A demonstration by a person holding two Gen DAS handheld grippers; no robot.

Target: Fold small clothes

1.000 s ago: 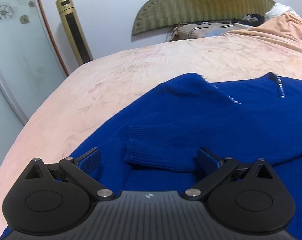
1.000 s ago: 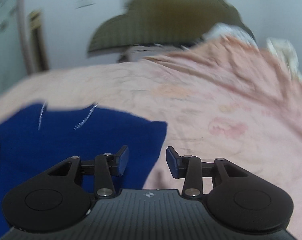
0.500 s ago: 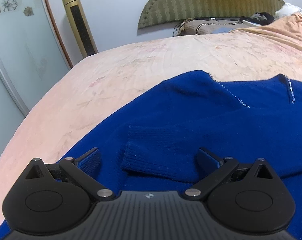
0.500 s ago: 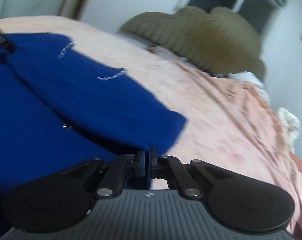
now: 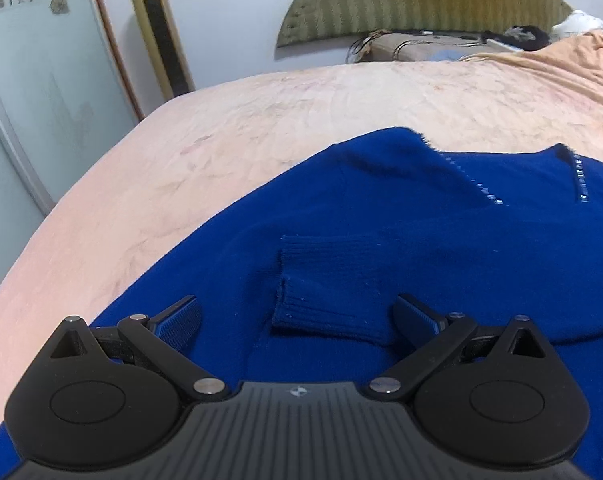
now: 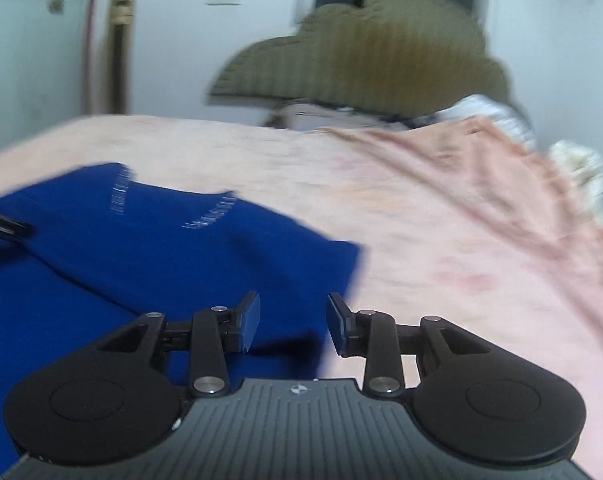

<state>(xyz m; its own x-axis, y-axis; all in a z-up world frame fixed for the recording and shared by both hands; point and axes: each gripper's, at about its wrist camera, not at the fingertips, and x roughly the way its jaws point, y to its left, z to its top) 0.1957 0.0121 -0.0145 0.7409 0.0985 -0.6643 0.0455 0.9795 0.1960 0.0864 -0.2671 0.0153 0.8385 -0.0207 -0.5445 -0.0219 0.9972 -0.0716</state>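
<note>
We judge the sleeves are in, so next comes a body fold: take the blue sweater (image 5: 381,240), lying on the bed (image 5: 221,140), by both layers. The left hand-held gripper (image 5: 297,316) gapes empty over the cuff (image 5: 325,284) at twelve o'clock; the right hand-held gripper (image 6: 293,320), whose jaws have just been opening, grips nothing above the sweater's edge.

A deep blue knit sweater (image 5: 381,220) lies flat on the bed (image 5: 221,140), near its front edge. Small pale beads line both sides of its V-neck, which faces the headboard end. One sleeve is folded across the body, its ribbed cuff (image 5: 325,300) lying on top.
</note>
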